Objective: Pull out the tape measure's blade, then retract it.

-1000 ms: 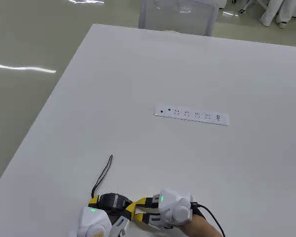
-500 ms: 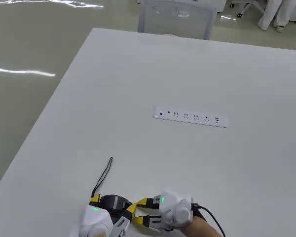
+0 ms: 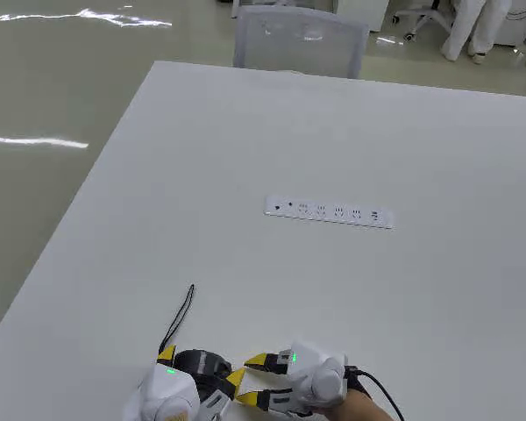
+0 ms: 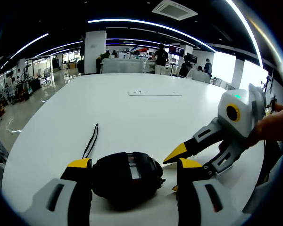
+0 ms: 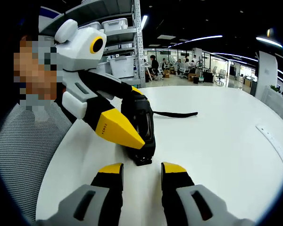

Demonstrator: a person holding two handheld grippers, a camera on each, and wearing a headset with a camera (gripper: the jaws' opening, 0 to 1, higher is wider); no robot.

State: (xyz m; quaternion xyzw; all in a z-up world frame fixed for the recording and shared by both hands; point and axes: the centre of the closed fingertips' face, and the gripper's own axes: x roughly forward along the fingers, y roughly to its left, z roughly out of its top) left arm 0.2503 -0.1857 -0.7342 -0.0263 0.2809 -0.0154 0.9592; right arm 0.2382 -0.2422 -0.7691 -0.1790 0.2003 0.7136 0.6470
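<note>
Left gripper view: yellow-tipped jaws of the left gripper (image 4: 136, 163) pressed on the two flanks of the black tape measure (image 4: 127, 176), pinching the case where it sits on the white table (image 4: 132, 113). Pale label patch on the case's top, print too small to read. Black wrist strap (image 4: 90, 141) trailing slack off the far left of the case onto the tabletop. Right gripper view: jaws of the right gripper (image 5: 142, 168) spread apart with nothing between them, tips just short of the near end of the tape measure, no contact to be made out. Left gripper reaching in from the left here, tilted downward, one yellow jaw laid across the case's side. Head view: both grippers low at the near edge of the table, left one aimed away from the person, right one lying across with its jaws pointed left at the case, a green light lit on each. Hand (image 3: 358, 408) wrapped round the right gripper's back, black cable (image 3: 379, 393) running off beside it. Farther up the table, well apart, a white power strip (image 3: 329, 212), its markings too small to read. Beyond the far edge, a grey chair (image 3: 298, 39).
</note>
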